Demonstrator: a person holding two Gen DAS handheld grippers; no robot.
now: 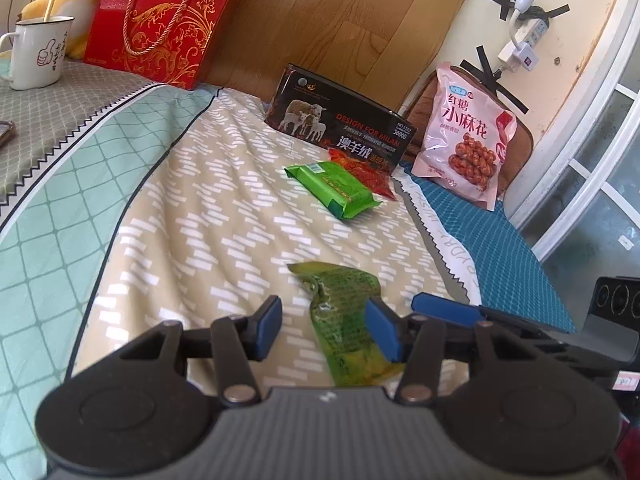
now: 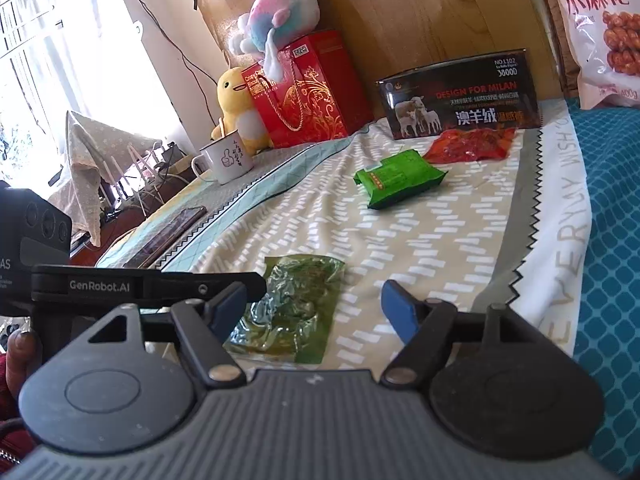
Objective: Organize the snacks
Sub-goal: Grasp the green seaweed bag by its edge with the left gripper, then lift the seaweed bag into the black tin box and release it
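Note:
A crumpled dark-green snack pouch (image 1: 348,320) lies on the beige patterned cloth just ahead of both grippers; it also shows in the right wrist view (image 2: 294,308). My left gripper (image 1: 326,326) is open, and the pouch lies between its fingers, near the right one. My right gripper (image 2: 312,310) is open, with the pouch by its left finger. Farther back lie a bright green packet (image 1: 338,188) (image 2: 396,178) and a red packet (image 1: 366,172) (image 2: 470,144). A pink bag of fried twists (image 1: 464,136) (image 2: 592,28) leans at the back right.
A black box with sheep print (image 1: 340,120) (image 2: 460,96) stands behind the packets. A red gift box (image 1: 160,28) (image 2: 312,88), plush toys (image 2: 276,24), a white mug (image 1: 34,56) (image 2: 226,158) and a phone (image 2: 168,236) are at the left. A teal cushion (image 1: 500,248) lies right.

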